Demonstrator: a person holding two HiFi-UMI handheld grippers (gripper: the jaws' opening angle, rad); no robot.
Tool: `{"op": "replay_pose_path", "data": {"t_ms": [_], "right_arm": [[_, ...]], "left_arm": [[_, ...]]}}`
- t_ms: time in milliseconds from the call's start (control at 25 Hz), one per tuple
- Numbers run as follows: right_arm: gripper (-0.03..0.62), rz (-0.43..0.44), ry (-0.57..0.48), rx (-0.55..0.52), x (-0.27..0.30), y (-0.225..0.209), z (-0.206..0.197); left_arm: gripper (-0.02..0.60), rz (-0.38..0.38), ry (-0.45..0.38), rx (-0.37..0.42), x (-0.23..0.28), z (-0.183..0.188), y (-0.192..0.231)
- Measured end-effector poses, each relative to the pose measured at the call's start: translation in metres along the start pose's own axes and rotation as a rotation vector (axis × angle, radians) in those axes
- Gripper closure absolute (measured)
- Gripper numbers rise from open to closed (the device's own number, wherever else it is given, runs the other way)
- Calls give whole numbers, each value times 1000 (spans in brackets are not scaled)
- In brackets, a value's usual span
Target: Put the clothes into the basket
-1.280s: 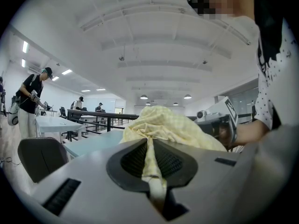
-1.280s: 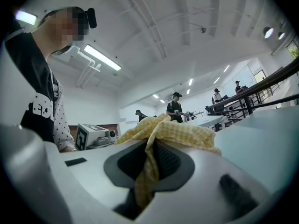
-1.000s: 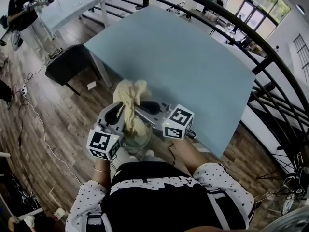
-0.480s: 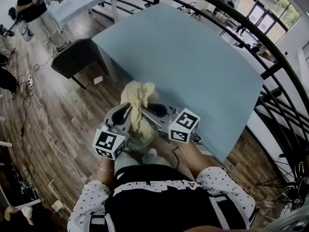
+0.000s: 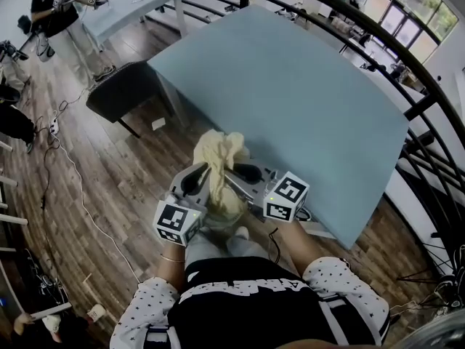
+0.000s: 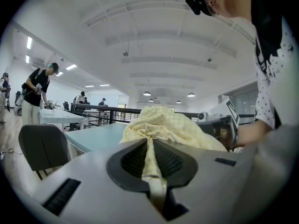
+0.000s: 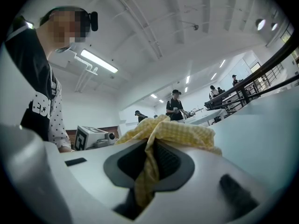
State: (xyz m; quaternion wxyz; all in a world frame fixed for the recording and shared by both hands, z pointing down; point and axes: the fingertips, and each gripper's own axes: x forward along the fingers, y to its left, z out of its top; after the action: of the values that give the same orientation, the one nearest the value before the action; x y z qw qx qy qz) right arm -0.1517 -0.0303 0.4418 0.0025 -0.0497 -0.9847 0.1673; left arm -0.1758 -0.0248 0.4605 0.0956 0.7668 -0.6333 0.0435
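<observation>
Open hall, wooden plank floor (image 5: pixel 109 173), large pale blue table (image 5: pixel 305 100) running away to the far right, black chair (image 5: pixel 123 93) at its left corner.

Pale yellow checked cloth (image 5: pixel 218 151) is held in the air just off the table's near edge, over the floor in front of the person. It is gathered into a loose bunch. Long axis runs far to near in the head view: crumpled top at the far end, the rest trailing down toward the person's feet.

Left gripper (image 5: pixel 200 182) flanks the cloth on the left, right gripper (image 5: pixel 240 174) on the right, tips angled in toward each other. Neither is nearer; both are on it. In the left gripper view the jaws are nearly together, pinching a fold of the cloth (image 6: pixel 163 125). The right gripper view shows the same, with a fold (image 7: pixel 177 132) clamped between its pads.

No basket can be made out. A pale mass below the jaws may be more cloth. The drop probably lies downward, close to the body.
</observation>
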Motion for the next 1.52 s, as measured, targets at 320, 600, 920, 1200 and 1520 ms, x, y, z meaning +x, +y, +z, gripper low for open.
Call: {"op": "replay_pose_path", "data": {"t_ms": [320, 600, 920, 1200, 1520], "right_arm": [[542, -14, 34, 19, 9, -9, -20], [542, -17, 61, 42, 12, -21, -37], [542, -33, 91, 75, 17, -31, -54], [542, -47, 111, 126, 23, -38, -72], [542, -54, 138, 153, 22, -40, -92]], "left_arm": [[531, -20, 28, -13, 5, -16, 9], [531, -33, 66, -39, 13, -37, 16], [531, -53, 87, -52, 19, -54, 24], [531, -56, 116, -68, 19, -72, 31], [531, -69, 146, -87, 18, -91, 32]]}}
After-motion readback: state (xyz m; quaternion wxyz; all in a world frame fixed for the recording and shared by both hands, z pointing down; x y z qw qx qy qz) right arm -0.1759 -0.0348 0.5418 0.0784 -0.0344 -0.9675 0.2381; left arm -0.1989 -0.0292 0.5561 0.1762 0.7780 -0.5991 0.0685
